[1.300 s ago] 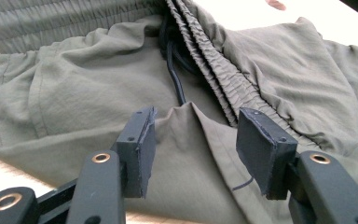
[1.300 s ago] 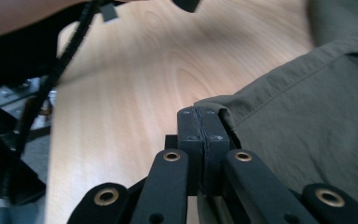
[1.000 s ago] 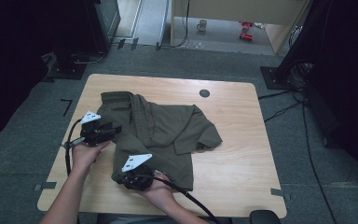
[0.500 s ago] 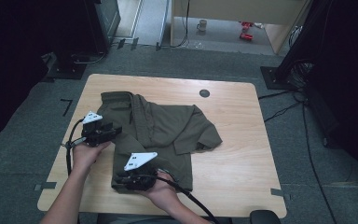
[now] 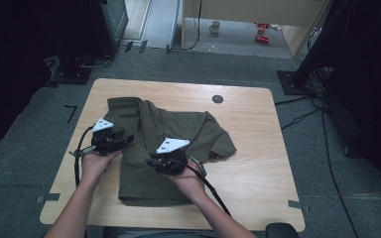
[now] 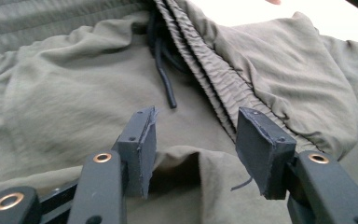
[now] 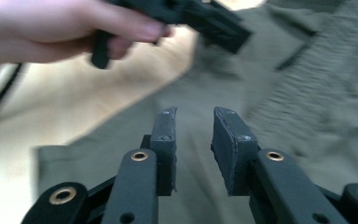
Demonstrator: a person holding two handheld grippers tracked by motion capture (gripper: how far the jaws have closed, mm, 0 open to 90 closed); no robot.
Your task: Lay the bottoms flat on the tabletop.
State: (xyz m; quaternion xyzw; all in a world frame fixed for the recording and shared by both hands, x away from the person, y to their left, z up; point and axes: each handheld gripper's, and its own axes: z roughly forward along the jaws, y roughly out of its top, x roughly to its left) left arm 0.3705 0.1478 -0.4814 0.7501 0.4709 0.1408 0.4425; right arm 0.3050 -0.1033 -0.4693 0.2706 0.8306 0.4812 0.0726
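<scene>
Judging the step as mid-fold, we find both grippers, left gripper [image 5: 124, 140] and right gripper [image 7: 193, 126], parted and empty over the olive drawstring garment [image 5: 178, 129]; next needs a hem pinch.

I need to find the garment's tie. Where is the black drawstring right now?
In the left gripper view the black drawstring hangs out from under the gathered waistband onto the olive garment, its tip just beyond the open left gripper.

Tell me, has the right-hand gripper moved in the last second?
Yes. The right gripper has moved away from the table's near edge, farther onto the olive garment.
</scene>
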